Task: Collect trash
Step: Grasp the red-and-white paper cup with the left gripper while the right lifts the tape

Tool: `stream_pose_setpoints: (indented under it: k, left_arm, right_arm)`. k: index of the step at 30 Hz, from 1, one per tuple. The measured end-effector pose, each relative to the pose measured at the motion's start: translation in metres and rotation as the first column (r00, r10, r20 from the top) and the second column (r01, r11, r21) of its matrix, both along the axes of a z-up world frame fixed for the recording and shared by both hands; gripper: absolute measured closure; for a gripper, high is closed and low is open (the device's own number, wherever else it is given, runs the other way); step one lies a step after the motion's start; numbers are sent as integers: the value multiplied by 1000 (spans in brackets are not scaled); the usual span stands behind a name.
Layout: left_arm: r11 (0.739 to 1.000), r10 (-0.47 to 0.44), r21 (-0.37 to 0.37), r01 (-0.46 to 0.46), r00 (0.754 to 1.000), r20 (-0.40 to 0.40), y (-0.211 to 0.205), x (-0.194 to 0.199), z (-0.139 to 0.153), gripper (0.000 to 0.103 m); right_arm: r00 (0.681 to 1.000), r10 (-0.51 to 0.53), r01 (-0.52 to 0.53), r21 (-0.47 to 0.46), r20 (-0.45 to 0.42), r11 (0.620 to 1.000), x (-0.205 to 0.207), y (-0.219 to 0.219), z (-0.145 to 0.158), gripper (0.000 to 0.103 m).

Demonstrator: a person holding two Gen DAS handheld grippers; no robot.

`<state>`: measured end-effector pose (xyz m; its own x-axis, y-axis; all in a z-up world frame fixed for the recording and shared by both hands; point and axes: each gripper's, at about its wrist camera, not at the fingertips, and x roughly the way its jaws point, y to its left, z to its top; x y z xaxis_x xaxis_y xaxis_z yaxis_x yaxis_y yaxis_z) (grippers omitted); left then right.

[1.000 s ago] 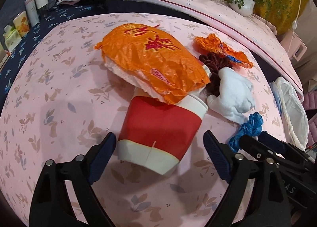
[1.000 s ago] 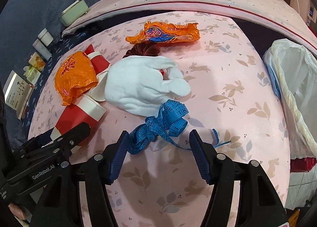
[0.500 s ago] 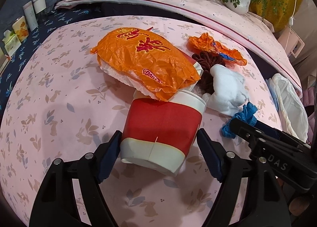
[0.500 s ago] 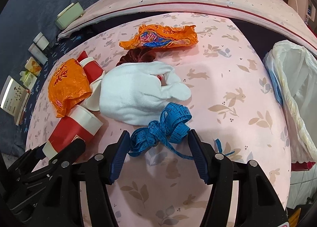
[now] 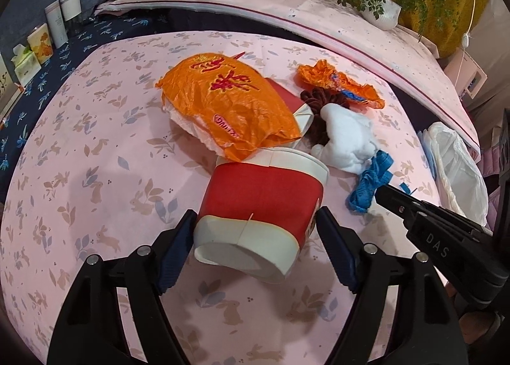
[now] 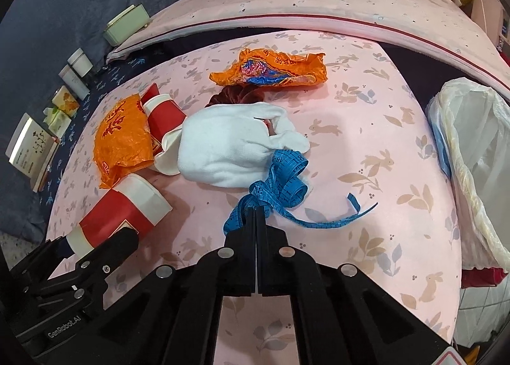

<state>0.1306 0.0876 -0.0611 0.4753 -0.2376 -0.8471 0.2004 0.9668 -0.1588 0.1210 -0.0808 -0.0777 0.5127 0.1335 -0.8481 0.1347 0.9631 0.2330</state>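
Observation:
A red and white paper cup (image 5: 264,202) lies on its side on the pink tablecloth (image 5: 95,142). My left gripper (image 5: 255,215) is shut on its base, both pads pressed against its sides. The same cup (image 6: 124,209) shows at the lower left of the right wrist view. My right gripper (image 6: 256,212) is shut on a tangled blue measuring tape (image 6: 280,183), whose loose end trails to the right. In the left wrist view that gripper (image 5: 381,193) touches the tape (image 5: 369,183).
An orange plastic bag (image 5: 229,110) covers a second red cup (image 6: 162,116). Behind lie a white cloth (image 6: 229,145), a dark red scrunchie (image 5: 318,100) and an orange wrapper (image 6: 271,70). A bin lined with a white bag (image 6: 471,154) stands off the right edge.
My right gripper has shut on the blue tape, which lay between its open fingers before. My left gripper has moved forward around the cup and gripped its base.

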Motion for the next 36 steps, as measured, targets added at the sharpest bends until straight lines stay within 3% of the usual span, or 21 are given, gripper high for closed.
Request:
stream_pose_setpoints:
  k: [7, 8, 10, 12, 13, 17, 19, 23, 36]
  left_arm:
    - [1000, -12, -11, 12, 999, 32, -10, -9, 19, 31]
    - [1000, -12, -11, 12, 999, 35, -11, -10, 21, 31]
    - [1000, -13, -9, 14, 999, 40, -14, -10, 23, 31]
    - [1000, -14, -7, 15, 999, 42, -15, -10, 25, 31]
    - [1000, -15, -7, 15, 999, 42, -16, -9, 25, 31]
    - [1000, -12, -2, 12, 999, 43, -17, -5, 26, 31]
    - [1000, -11, 2, 11, 999, 42, -18, -3, 26, 31]
    - [1000, -5, 6, 4, 999, 40, -20, 0, 26, 31]
    - [999, -34, -25, 36, 996, 81, -47, -11, 54, 31]
  right_arm:
    - [998, -25, 26, -26, 57, 999, -10, -13, 22, 101]
    - [998, -32, 34, -26, 51, 999, -9, -17, 22, 97]
    - [998, -44, 45, -23, 42, 999, -6, -23, 19, 76]
    - [998, -55, 55, -16, 36, 998, -3, -27, 15, 66]
    - [998, -53, 54, -10, 30, 999, 0, -29, 12, 66]
    - [1000, -23, 23, 10, -3, 1000, 11, -26, -2, 67]
    - [1000, -10, 10, 25, -14, 1000, 14, -24, -9, 83]
    - [1000, 7, -7, 13, -6, 1000, 13, -18, -8, 102]
    - [989, 1, 1, -9, 148, 1000, -21, -36, 58, 102]
